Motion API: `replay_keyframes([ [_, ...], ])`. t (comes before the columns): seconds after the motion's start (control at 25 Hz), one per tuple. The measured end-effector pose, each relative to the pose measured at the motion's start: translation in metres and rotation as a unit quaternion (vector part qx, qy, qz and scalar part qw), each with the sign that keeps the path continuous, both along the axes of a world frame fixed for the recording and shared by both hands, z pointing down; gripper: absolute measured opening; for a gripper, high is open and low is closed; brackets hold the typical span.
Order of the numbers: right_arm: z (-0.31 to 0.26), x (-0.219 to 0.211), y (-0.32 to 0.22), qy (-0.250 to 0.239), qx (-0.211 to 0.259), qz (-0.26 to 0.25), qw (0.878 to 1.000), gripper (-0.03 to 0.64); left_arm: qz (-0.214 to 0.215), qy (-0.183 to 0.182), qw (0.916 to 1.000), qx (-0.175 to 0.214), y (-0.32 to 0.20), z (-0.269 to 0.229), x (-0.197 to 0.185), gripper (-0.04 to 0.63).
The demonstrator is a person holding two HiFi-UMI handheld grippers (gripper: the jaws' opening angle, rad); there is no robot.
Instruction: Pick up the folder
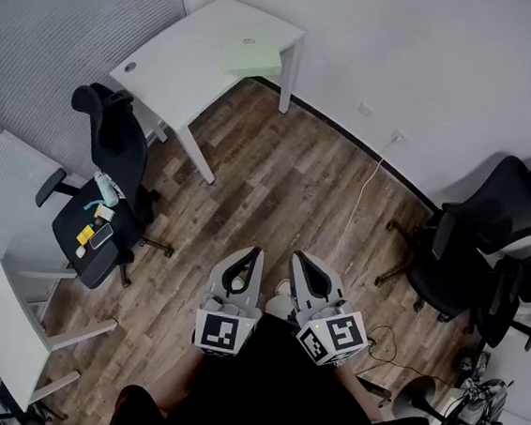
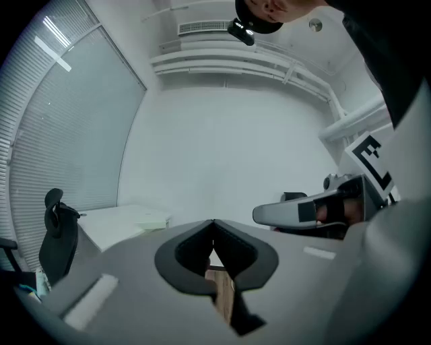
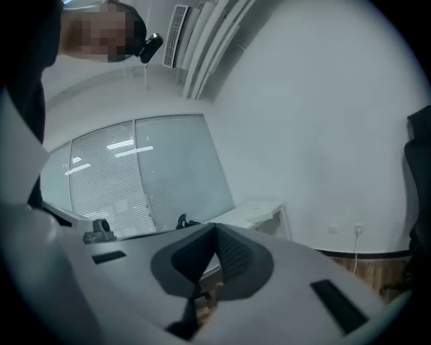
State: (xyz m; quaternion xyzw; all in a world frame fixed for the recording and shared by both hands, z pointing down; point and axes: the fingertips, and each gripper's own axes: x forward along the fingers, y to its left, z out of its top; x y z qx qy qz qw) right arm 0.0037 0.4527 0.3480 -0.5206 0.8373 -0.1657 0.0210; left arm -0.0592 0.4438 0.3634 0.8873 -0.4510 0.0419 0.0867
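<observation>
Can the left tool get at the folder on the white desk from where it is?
Probably not yet: the folder lies across open floor from the left tool; nothing blocks the way.

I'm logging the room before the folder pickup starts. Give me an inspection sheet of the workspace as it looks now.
Surface: white desk, only the folder on it.
Job's things: pale green folder lies flat at the desk's wall end, untouched.
Clutter: small items on the seat of a black chair beside the desk.
Grippers: left gripper and right gripper both shut, empty, side by side, far from the desk.
Cables: white cable runs from a wall socket across the wood floor.
Surroundings: more black chairs at right; second white table lower left.
</observation>
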Motion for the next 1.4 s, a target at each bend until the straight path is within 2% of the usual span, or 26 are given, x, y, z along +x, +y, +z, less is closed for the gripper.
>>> replay_keyframes([
  [0.68,-0.004,0.028,0.004,-0.006,0.003,-0.015,1.0,-0.003,-0.012,-0.003,0.9999,0.006,0.008,-0.001,0.032,0.006],
  [1.16,-0.003,0.069,0.005,-0.01,0.019,-0.044,0.999,-0.003,-0.047,0.002,0.9987,0.021,0.011,0.0,0.071,0.006],
  [1.4,0.001,0.083,0.004,-0.015,0.013,-0.05,0.999,-0.003,-0.06,0.012,0.998,0.018,0.015,0.003,0.08,0.006],
])
